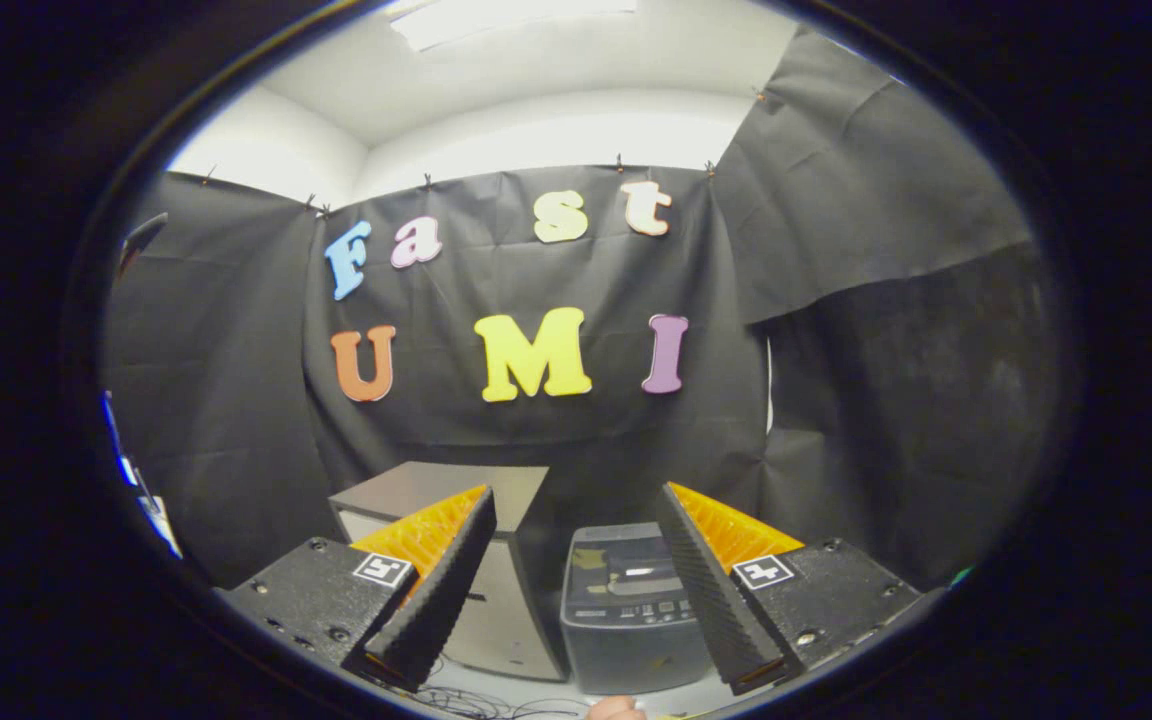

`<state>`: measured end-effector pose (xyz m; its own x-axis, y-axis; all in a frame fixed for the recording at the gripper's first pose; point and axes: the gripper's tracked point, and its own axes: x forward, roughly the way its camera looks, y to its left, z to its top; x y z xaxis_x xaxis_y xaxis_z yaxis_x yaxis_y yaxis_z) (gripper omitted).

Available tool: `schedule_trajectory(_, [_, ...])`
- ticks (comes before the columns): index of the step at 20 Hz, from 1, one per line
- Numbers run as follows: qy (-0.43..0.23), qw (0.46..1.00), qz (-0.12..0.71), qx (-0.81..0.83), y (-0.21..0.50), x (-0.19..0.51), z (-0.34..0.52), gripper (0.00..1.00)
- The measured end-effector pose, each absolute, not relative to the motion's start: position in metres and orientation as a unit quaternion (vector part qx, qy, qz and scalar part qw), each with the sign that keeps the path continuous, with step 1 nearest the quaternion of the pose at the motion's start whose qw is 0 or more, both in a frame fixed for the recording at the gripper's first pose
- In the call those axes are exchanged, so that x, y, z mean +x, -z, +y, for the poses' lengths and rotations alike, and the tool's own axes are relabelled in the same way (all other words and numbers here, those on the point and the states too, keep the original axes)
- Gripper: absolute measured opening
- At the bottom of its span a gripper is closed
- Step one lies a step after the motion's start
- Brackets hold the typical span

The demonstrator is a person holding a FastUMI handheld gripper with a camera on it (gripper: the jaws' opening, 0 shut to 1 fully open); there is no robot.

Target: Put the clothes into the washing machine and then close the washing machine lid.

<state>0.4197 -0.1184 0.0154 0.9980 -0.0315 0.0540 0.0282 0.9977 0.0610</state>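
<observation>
While the gripper (576,520) hangs high and level, its two ribbed black fingers (441,585) stand spread wide with nothing between them: open, holding nothing. Orange backing shows on the outer face of each finger, and a square marker tag sits on each black finger block.

Just below the fingers, nearest the camera: a small rounded pinkish shape (616,708), possibly a fingertip; too little shows to be sure. Thin dark cables (476,703) trail over the pale surface beside it.

Between the fingers and a little beyond them: a small grey top-loading washing machine (626,610), button panel along its front top edge. Its top looks dark, with a pale glint on it; whether the lid is up or down, cannot tell from this angle.

Beyond the left finger, just beside the machine: a taller pale cabinet (456,490) with a dark flat top.

Clothes: none identifiable; a faint yellowish patch on the machine's top could be fabric or a reflection. Where they lie, cannot tell.

Handling judgement: clothing will be light, soft and limp, so it will drape and trail. Best pinched at a bunched fold near the middle, both fingers closing through several layers, so no loose end catches the tub rim. The lid is presumably light, stiff plastic; push or pinch at its front edge.

Farthest: black cloth wall (236,380), white ceiling above.
</observation>
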Motion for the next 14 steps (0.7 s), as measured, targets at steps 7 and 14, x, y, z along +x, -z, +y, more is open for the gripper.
schedule_trajectory(7, [0.019, 0.998, -0.050, 0.022, -0.018, 0.418, -0.123, 1.00])
schedule_trajectory(14, [0.025, 0.999, -0.041, 0.021, -0.014, 0.410, -0.130, 1.00])
